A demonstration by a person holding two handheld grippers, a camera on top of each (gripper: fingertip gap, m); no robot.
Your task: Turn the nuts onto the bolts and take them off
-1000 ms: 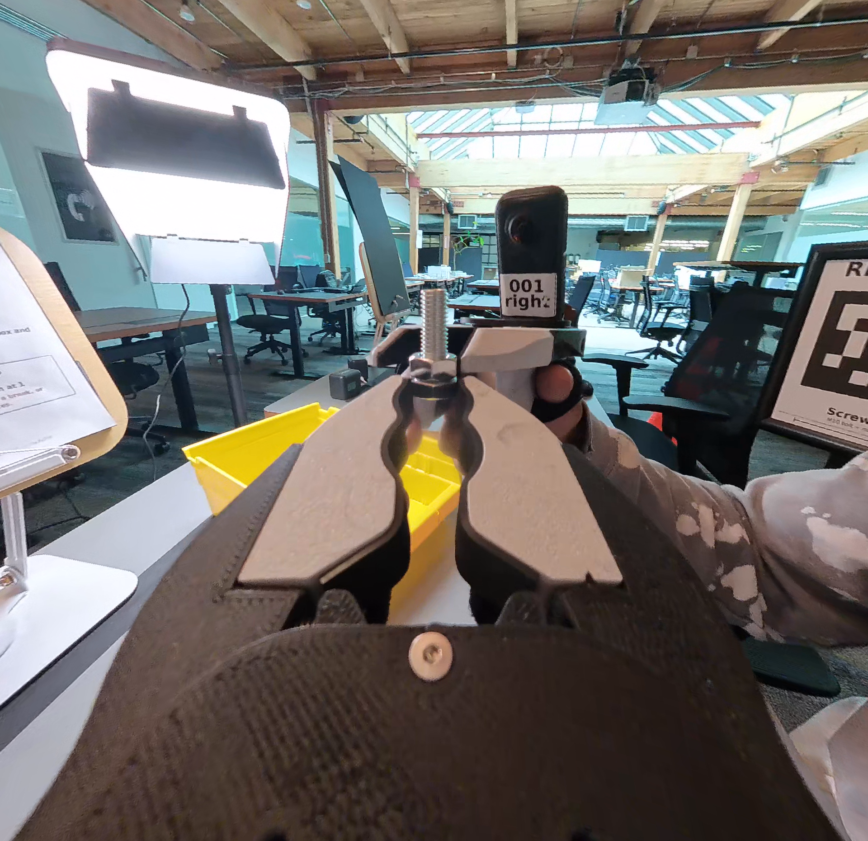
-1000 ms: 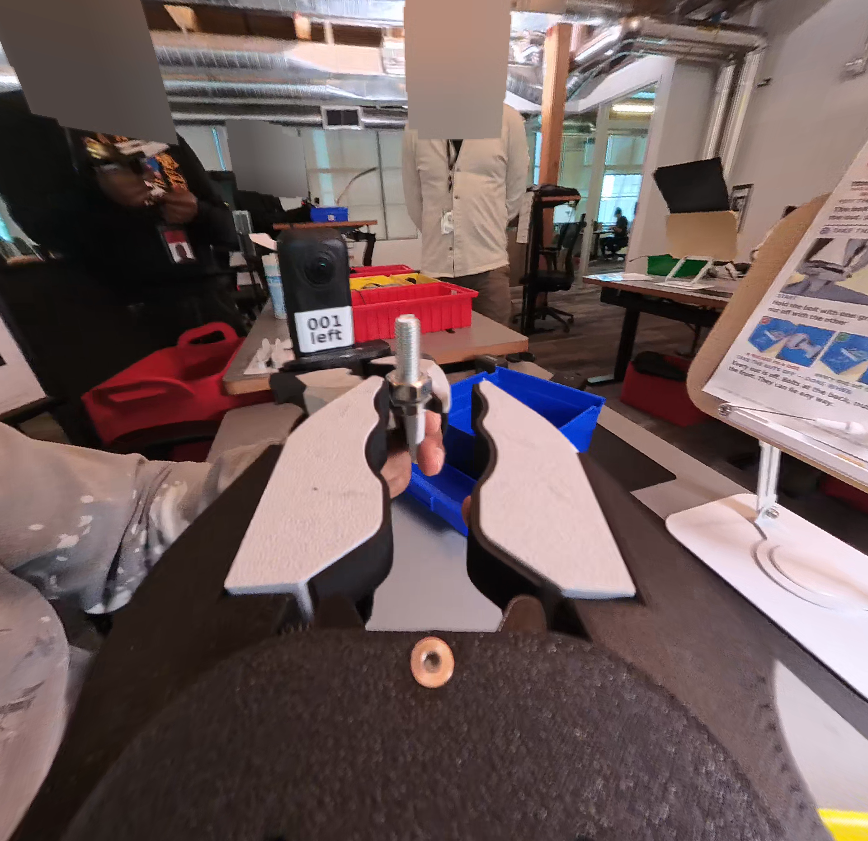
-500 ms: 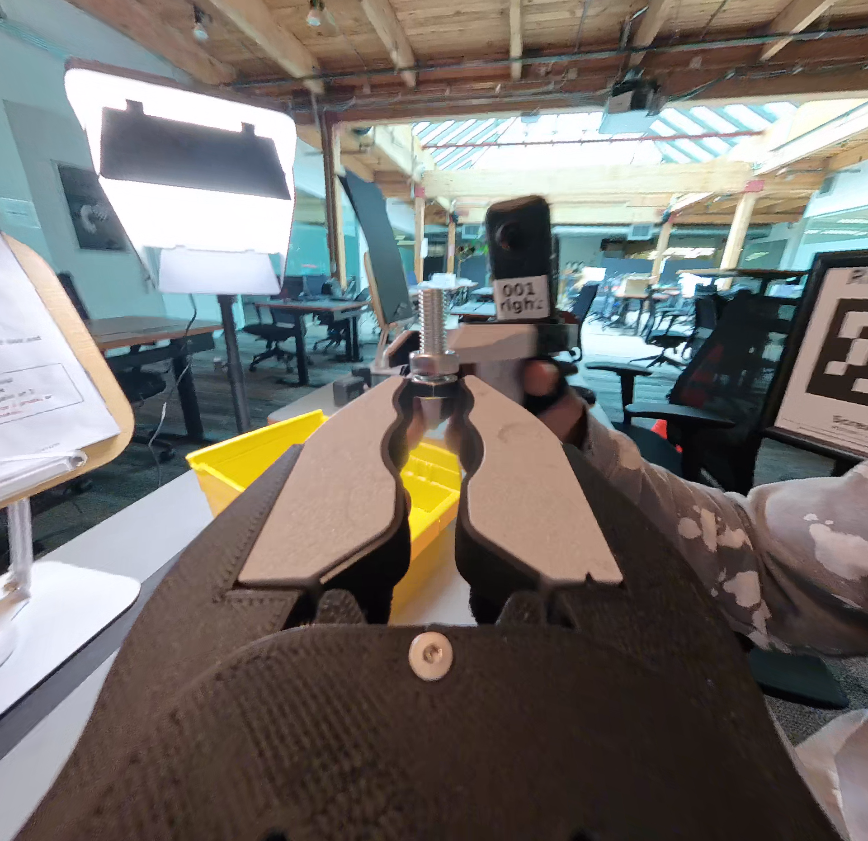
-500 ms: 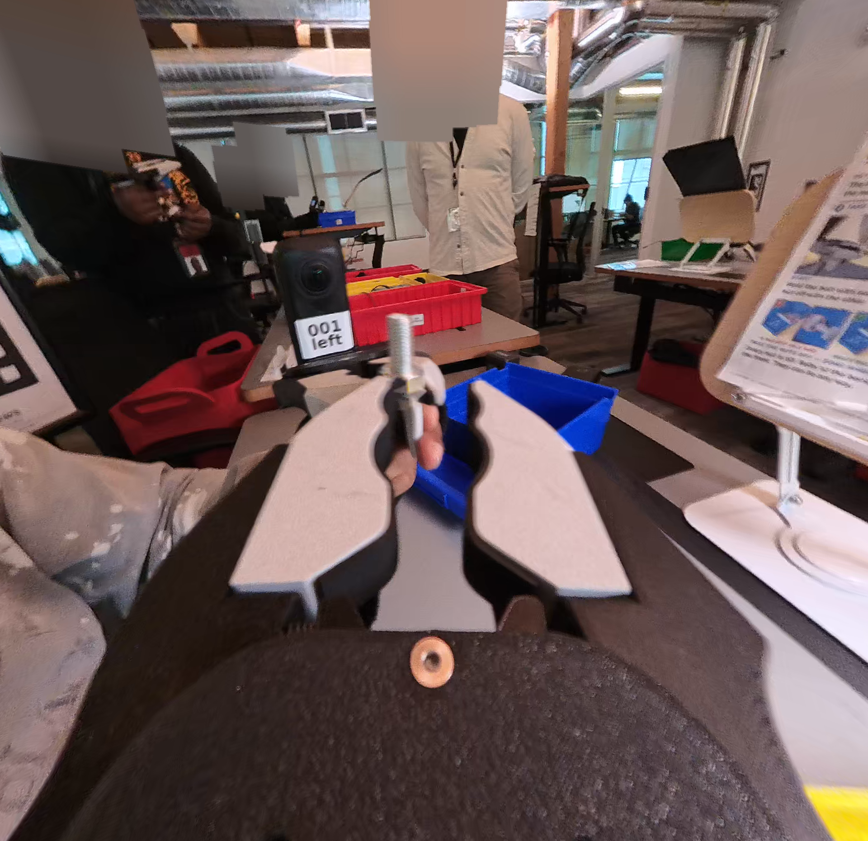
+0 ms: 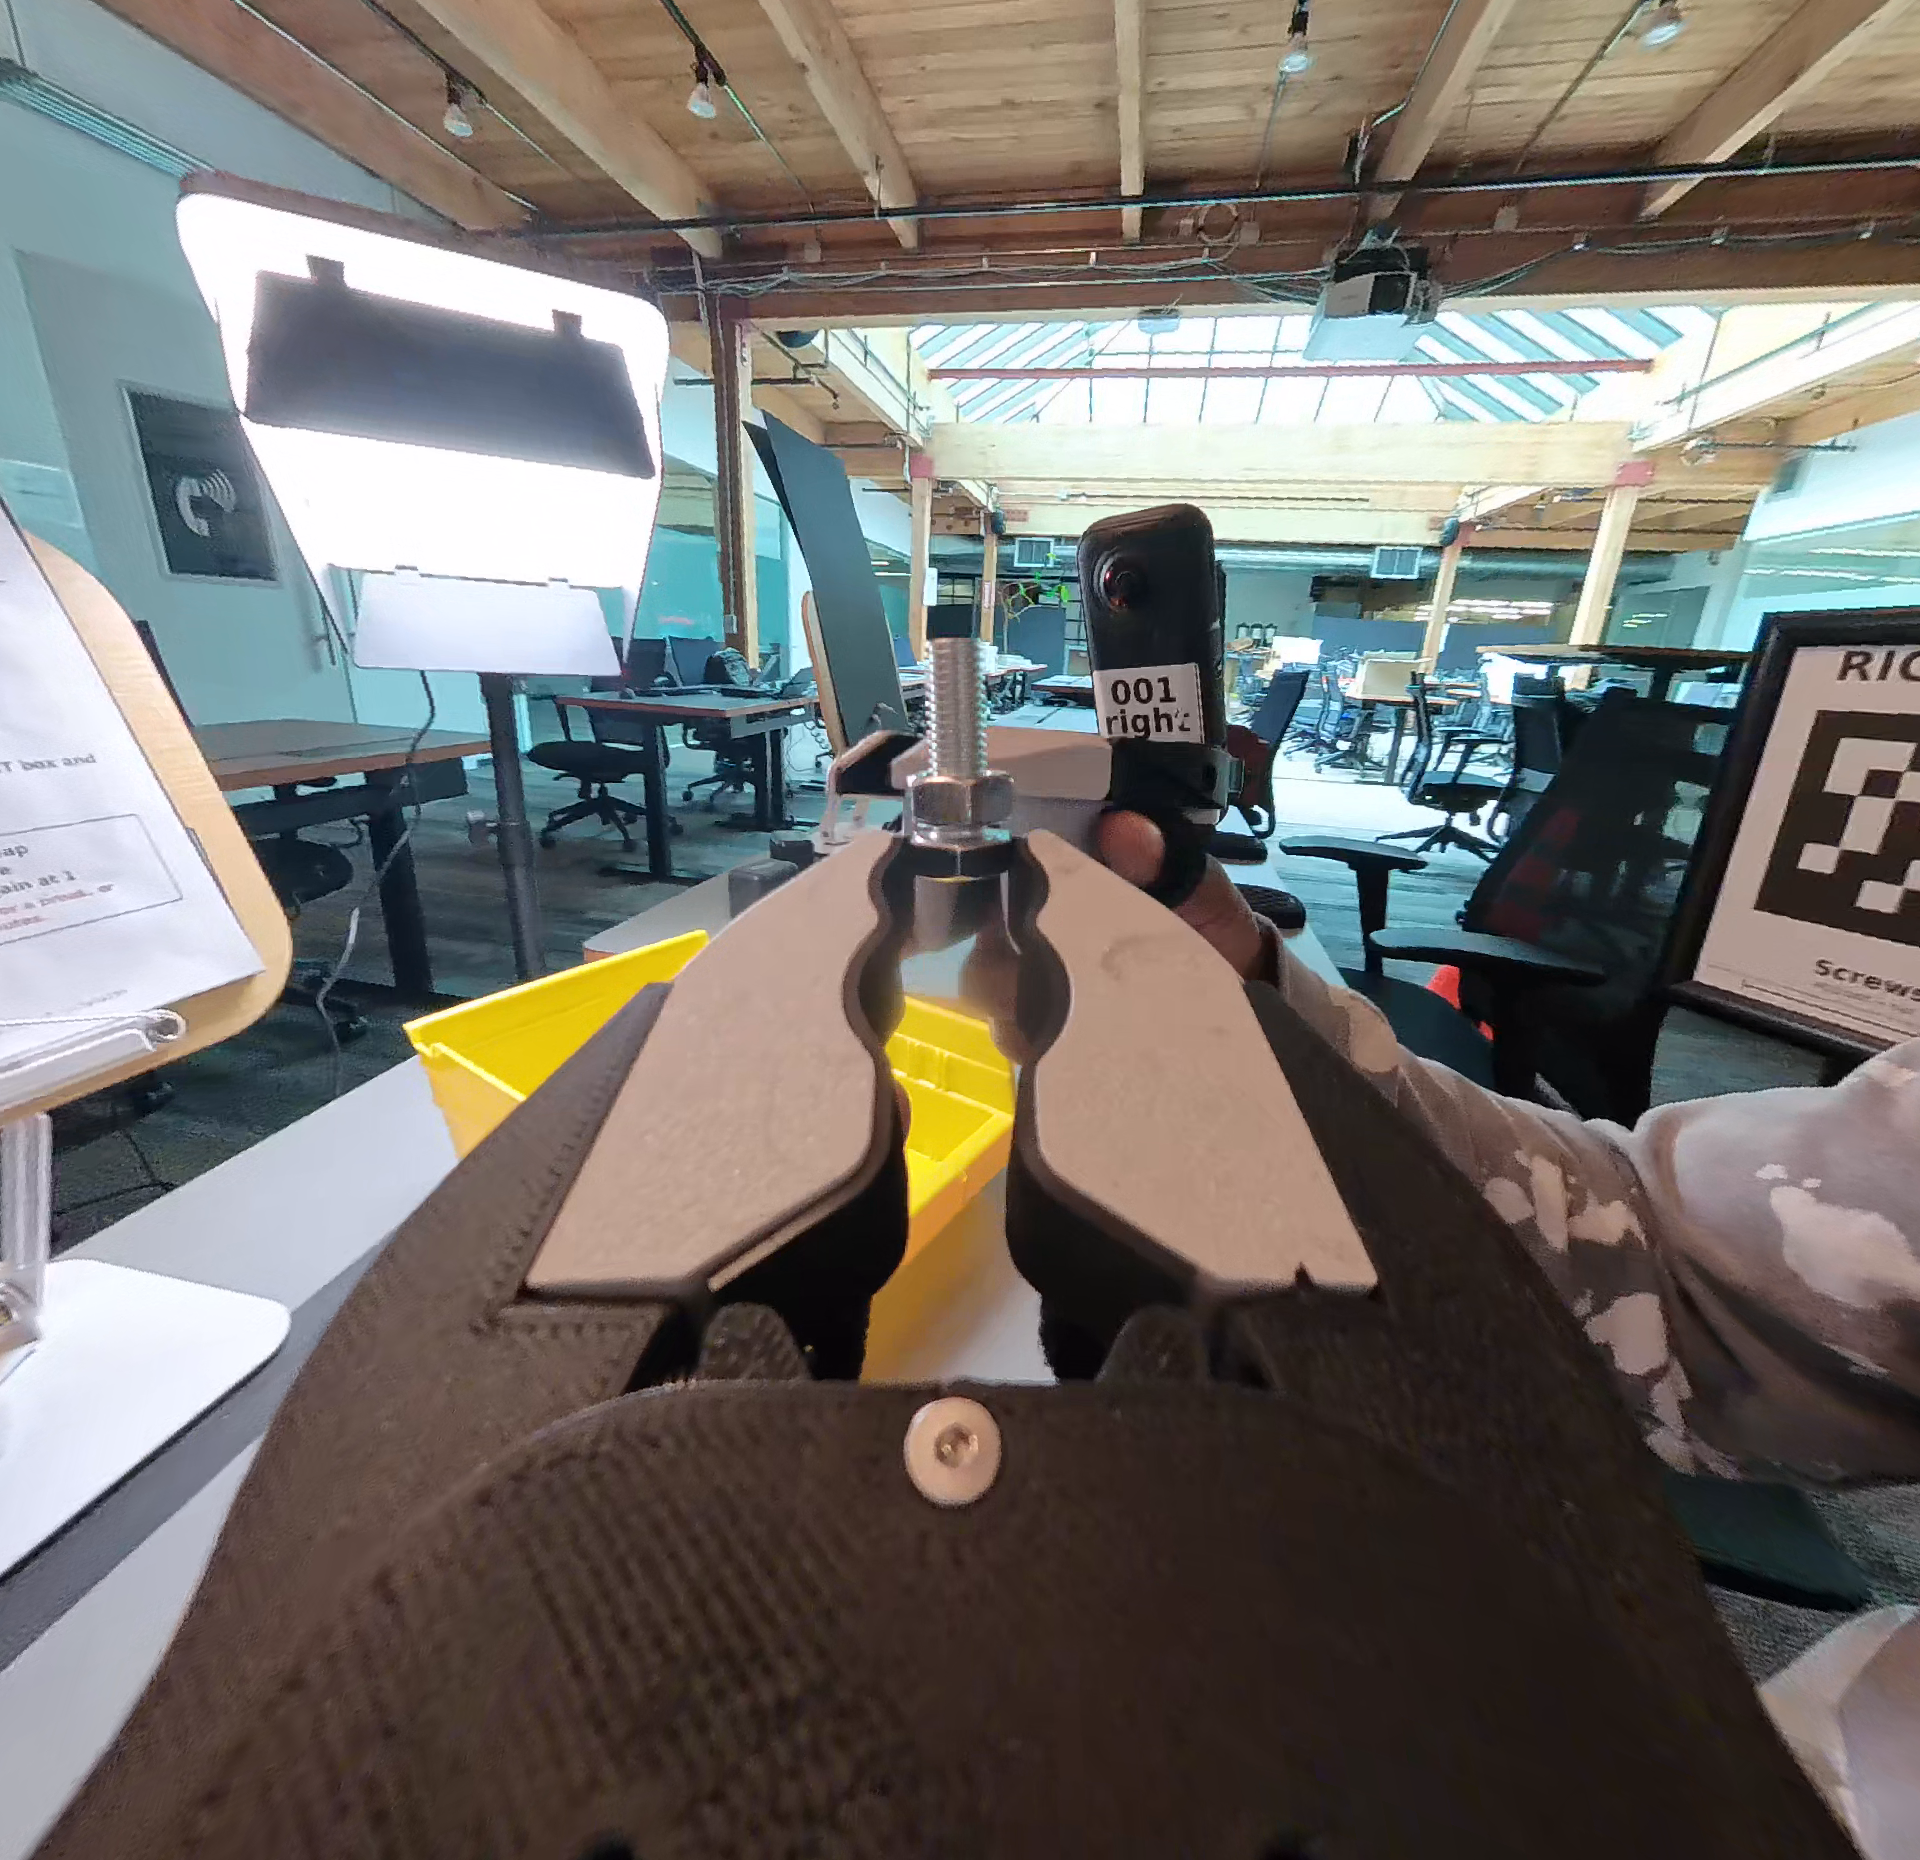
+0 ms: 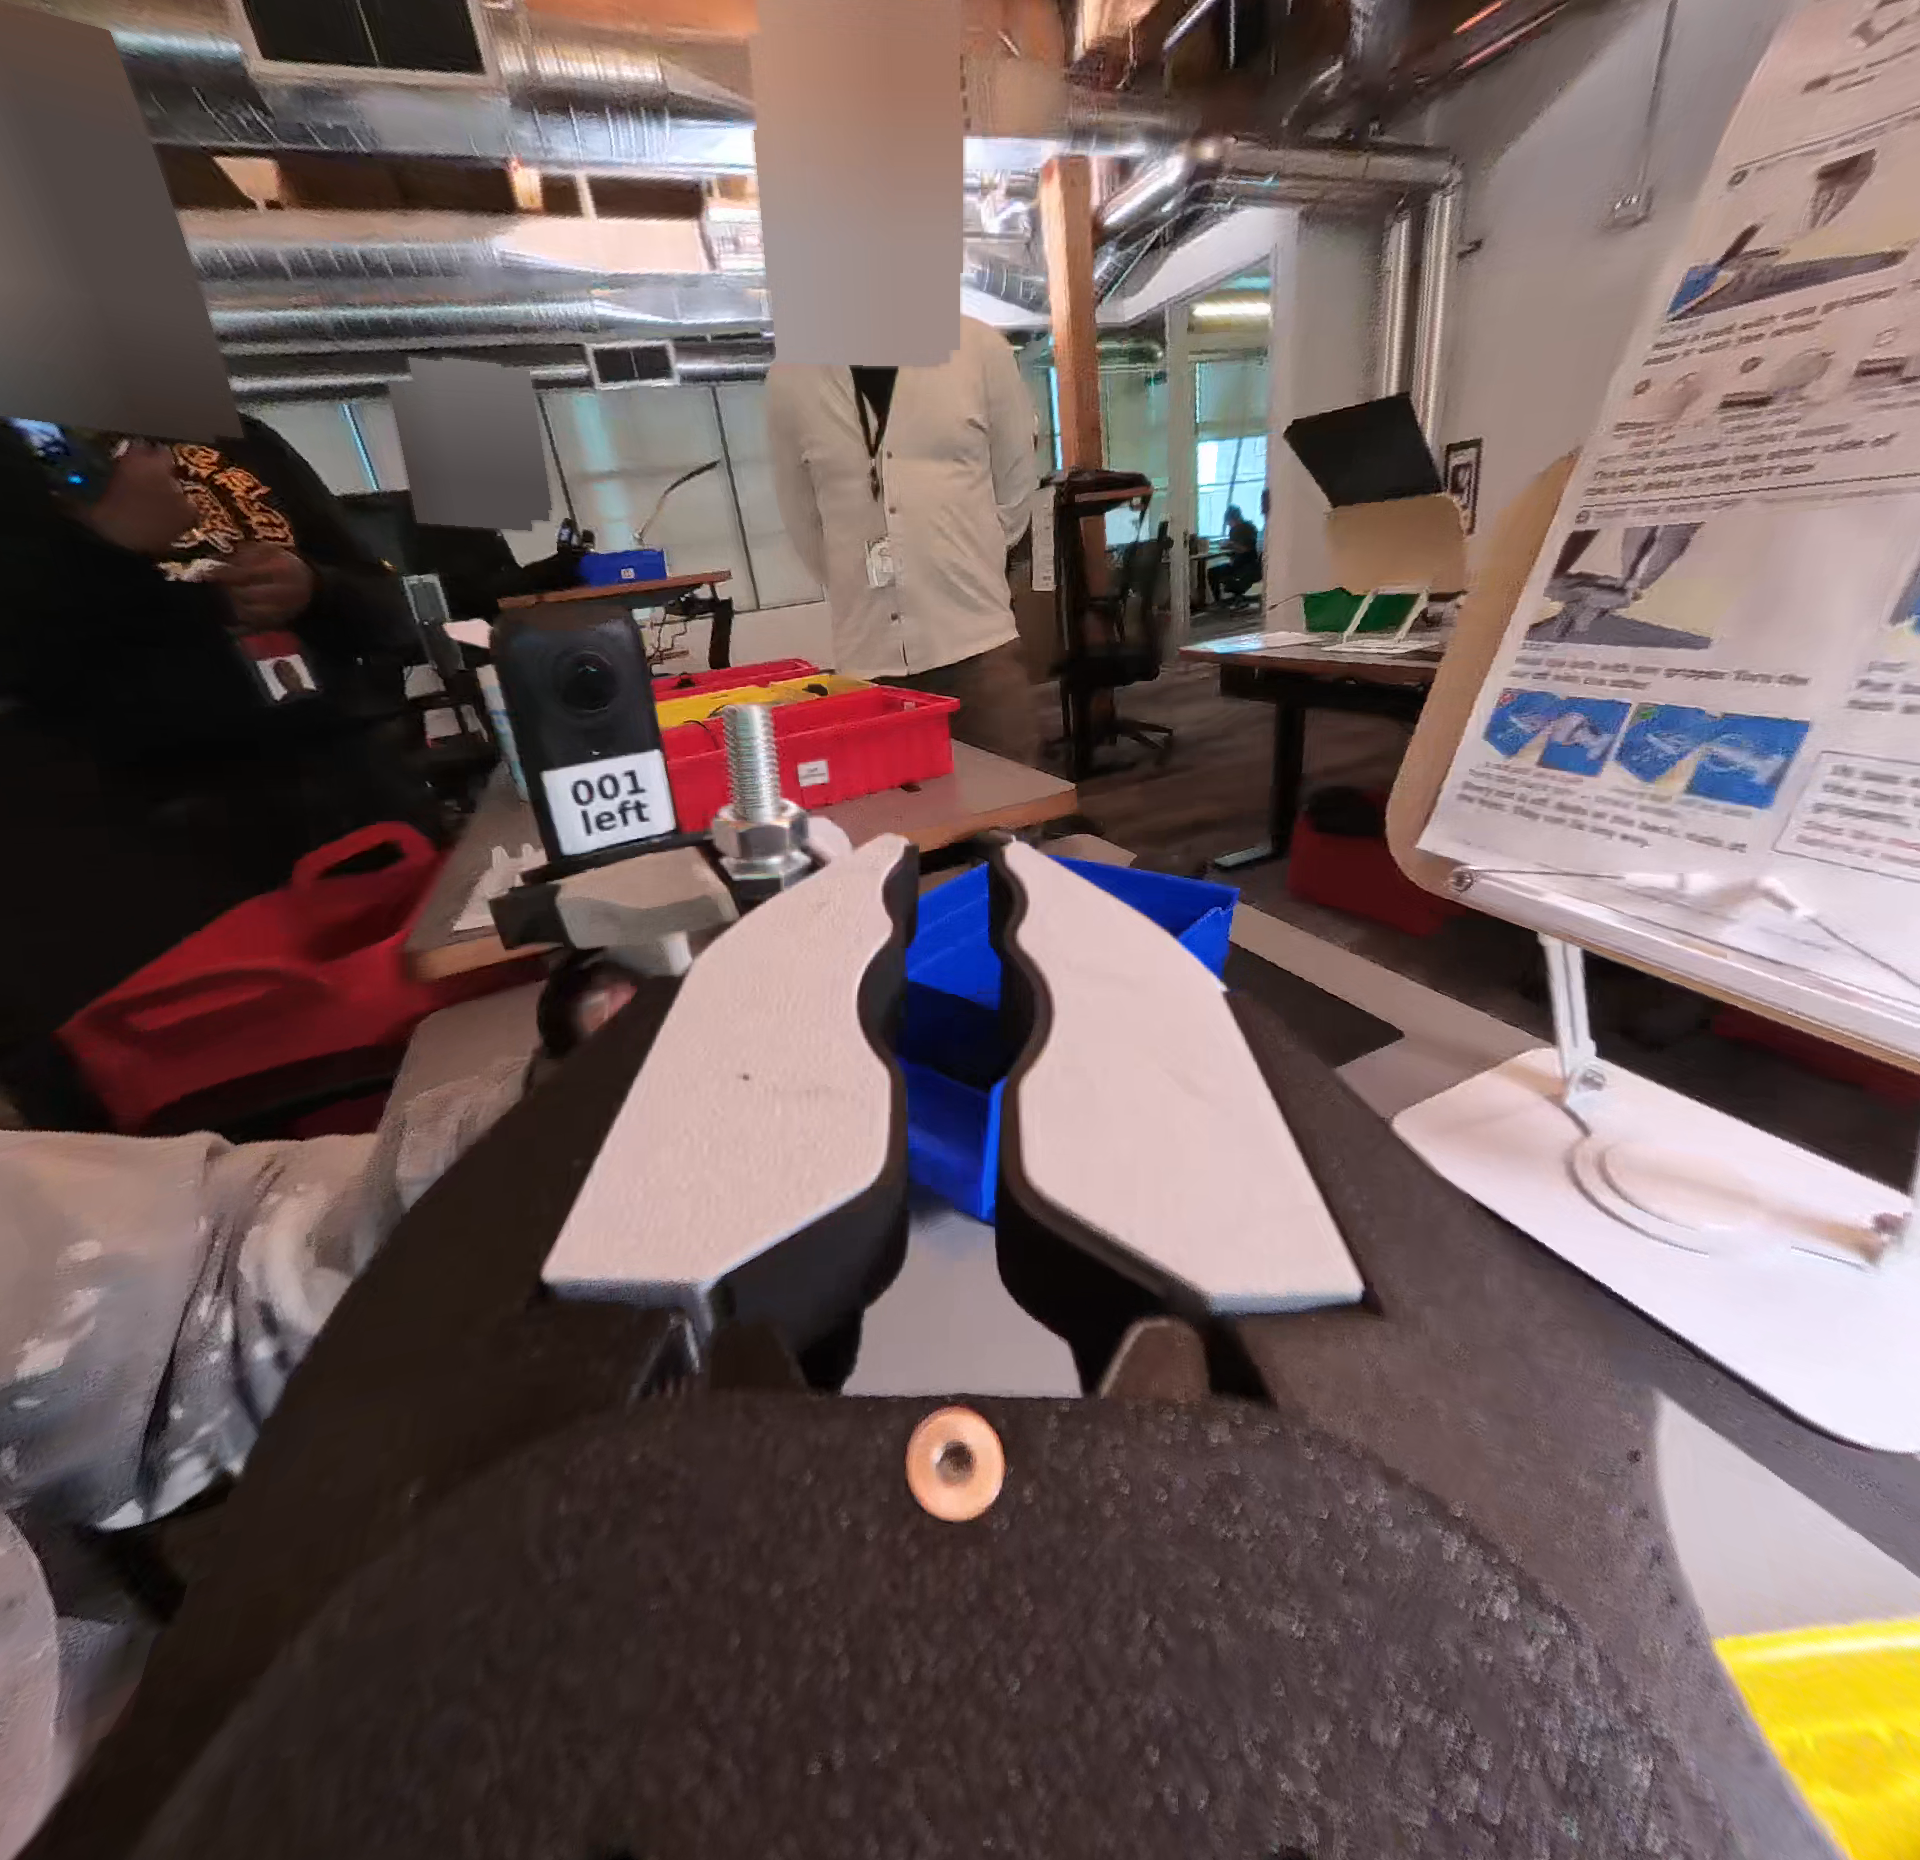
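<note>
Left wrist view: left tool (image 5: 956, 865) clamped on the bolt head, fingertips closed around it. Bolt (image 5: 958, 707) stands upright, threaded shank pointing up past the tips. Nut (image 5: 958, 800) sits low on the shank, just above the fingertips, touching or nearly touching the head. Beyond the bolt, the right tool (image 5: 966, 771) lies crosswise behind the nut; whether it touches the nut can't be told from here. A gloved hand (image 5: 1164, 854) holds it, camo sleeve trailing right. Yellow bin (image 5: 540, 1052) on the desk (image 5: 239, 1228) below the fingers. Paper stand (image 5: 104, 875) far left of the tool, marker sign (image 5: 1829, 823) far right.

Right wrist view: right tool (image 6: 954, 860) holds nothing, fingers drawn close with a narrow gap between the tips. Bolt (image 6: 750, 761) upright just left of the left fingertip, apart from this tool. Nut (image 6: 761, 834) on the shank near its base. Left tool (image 6: 717, 891) grips the bolt from below the nut, its camera block behind it. Blue bin (image 6: 1143, 906) on the desk (image 6: 1382, 1072) straight ahead, seen through the finger gap. Instruction stand (image 6: 1714, 667) right of the tool. Red bins (image 6: 831, 740) on a farther desk behind. Yellow bin corner (image 6: 1829, 1737) at bottom right.
</note>
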